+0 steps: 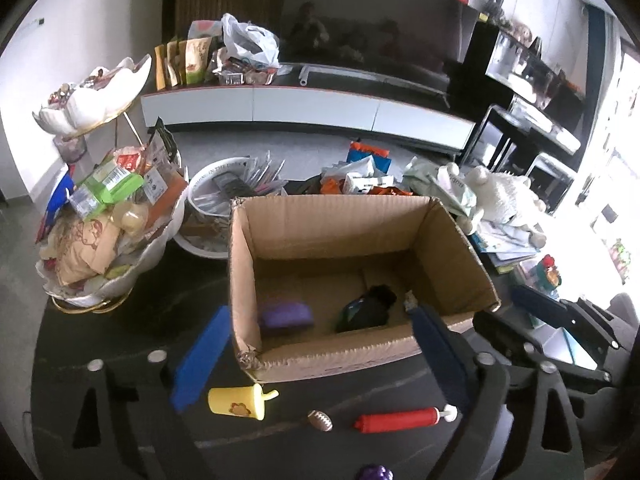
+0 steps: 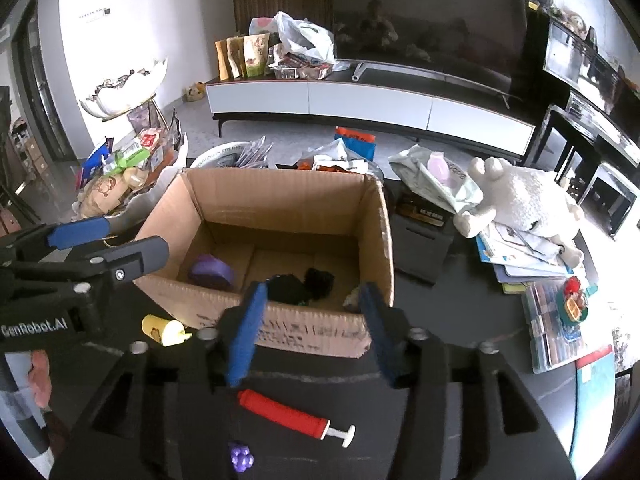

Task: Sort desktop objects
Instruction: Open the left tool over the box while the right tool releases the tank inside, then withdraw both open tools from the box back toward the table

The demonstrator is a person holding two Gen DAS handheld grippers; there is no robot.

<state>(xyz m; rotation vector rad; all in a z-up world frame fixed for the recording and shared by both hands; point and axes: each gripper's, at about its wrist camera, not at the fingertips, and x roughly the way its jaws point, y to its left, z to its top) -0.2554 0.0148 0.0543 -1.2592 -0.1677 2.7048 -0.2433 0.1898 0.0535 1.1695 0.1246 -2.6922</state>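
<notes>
Poised over the cardboard box (image 1: 360, 264) with left gripper (image 1: 316, 344) and right gripper (image 2: 308, 332) spread and empty, ready for toys waiting on the worktop (image 1: 140, 320).

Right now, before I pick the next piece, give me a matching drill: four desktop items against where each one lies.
Items:
1. purple case
2. yellow cup
3. red pump
4. plush toy

Places:
A. on papers right of the box
B. inside the cardboard box
C. on its side near the box's front left corner
D. on the table below the right claw

Pairs: 1-B, 2-C, 3-D, 4-A
</notes>
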